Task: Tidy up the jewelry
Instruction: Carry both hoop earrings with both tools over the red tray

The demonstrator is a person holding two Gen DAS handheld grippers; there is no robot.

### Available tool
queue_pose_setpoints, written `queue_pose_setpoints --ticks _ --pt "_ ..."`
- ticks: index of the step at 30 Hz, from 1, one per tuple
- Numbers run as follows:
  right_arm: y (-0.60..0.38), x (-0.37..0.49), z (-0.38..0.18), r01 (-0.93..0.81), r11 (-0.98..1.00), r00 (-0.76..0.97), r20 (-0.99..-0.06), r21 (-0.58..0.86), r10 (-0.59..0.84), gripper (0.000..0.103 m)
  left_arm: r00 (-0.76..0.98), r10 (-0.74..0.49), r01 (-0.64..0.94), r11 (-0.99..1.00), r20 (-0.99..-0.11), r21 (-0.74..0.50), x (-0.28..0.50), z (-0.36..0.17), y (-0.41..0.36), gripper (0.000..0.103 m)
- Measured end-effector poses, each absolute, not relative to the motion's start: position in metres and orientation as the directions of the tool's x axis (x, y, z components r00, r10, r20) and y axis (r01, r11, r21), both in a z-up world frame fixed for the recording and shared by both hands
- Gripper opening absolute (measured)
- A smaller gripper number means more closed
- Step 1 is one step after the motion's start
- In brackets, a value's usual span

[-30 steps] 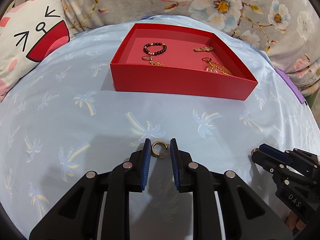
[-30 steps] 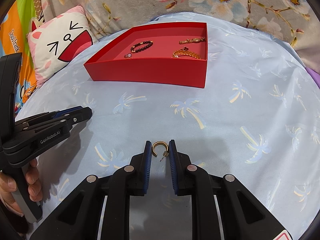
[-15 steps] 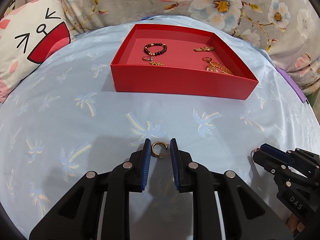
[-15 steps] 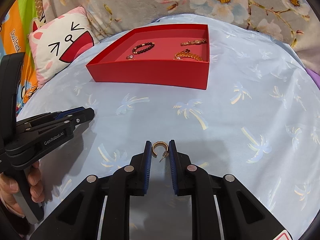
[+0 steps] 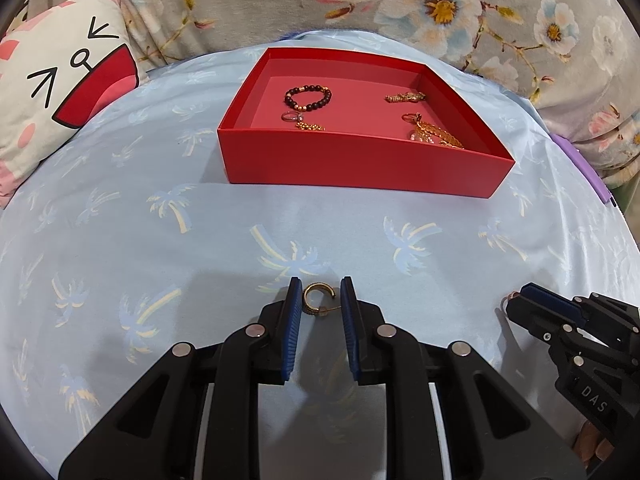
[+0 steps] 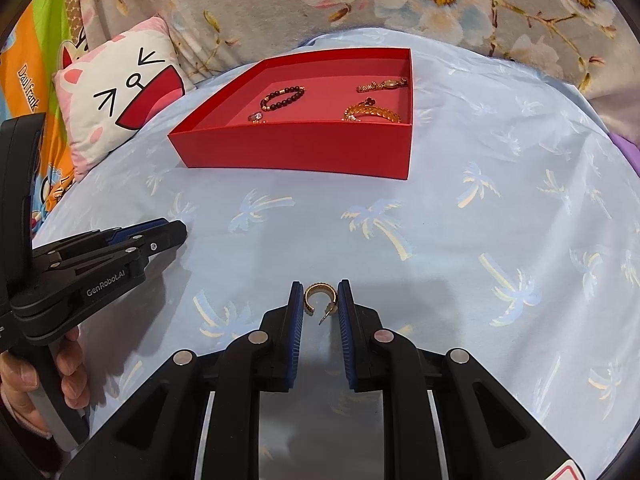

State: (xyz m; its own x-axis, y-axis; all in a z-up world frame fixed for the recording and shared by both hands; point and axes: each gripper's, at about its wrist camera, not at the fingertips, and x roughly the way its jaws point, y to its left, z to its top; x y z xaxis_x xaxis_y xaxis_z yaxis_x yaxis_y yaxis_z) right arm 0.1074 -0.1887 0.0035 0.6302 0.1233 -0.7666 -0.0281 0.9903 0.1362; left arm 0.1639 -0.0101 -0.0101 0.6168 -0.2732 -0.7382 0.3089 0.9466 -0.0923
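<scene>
Left wrist view first: at the far left a cartoon-face cushion (image 5: 60, 92) leans by the palm-print blue sheet (image 5: 120, 220), and farther right the red tray (image 5: 360, 168) sits on that sheet holding a dark bead bracelet (image 5: 308, 96) on its left side and gold chains (image 5: 436, 132) on its right. Near me, my left gripper (image 5: 318, 304) is clamped on a gold hoop earring (image 5: 316, 300), whose post touches the right pad. At the right edge my right gripper (image 5: 520, 300) points in. From the right wrist view, my left hand (image 6: 60, 376) shows at the near left, and my right gripper is pinched on a second gold hoop earring (image 6: 318, 298), well short of the tray.
</scene>
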Motion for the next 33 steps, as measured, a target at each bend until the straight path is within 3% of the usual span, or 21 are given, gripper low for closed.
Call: queue_pose_setpoints --ticks 17,33 --pt "-0.206 0.128 0.039 -0.043 0.985 0.653 -0.741 0.17 0.156 0.016 0.696 -0.232 0.306 0.952 -0.679 -0.011 0.173 0.036 -0.005 0.019" --pt "-0.219 0.219 0.086 -0.026 0.986 0.731 -0.669 0.165 0.131 0.016 0.744 -0.224 0.273 0.962 -0.629 -0.02 0.259 0.079 -0.026 0.019"
